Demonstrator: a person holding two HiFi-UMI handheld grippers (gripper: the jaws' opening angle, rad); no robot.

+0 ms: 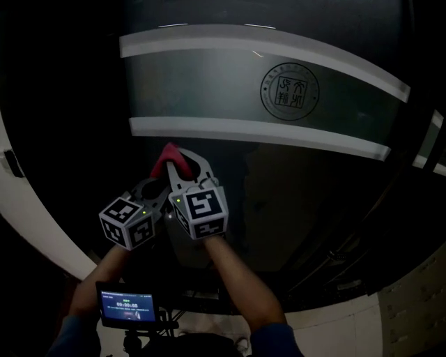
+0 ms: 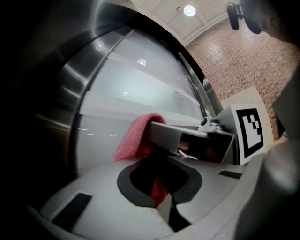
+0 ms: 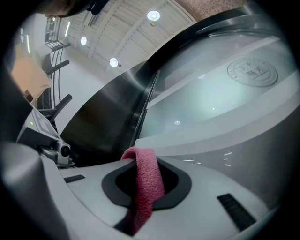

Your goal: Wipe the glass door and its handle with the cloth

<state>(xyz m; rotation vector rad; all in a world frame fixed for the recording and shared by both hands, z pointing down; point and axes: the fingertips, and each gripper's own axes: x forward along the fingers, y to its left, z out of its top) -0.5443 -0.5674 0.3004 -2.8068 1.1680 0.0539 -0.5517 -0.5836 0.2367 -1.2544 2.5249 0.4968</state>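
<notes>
- L claw [image 2: 161, 190] clamped on pink cloth [image 2: 135, 138].
- R claw [image 3: 140, 197] clamped on same cloth, right beside L.
- Cloth up at glass door [image 1: 209, 84], just below lower white stripe [image 1: 279, 136].

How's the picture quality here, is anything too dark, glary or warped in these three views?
Head view: very dim; only the pale bands on the door and the red cloth stand out. Left gripper view: strong fisheye bend, a bright ceiling lamp, small glints on the door. Right gripper view: brighter, similar glints, dark corners.
</notes>
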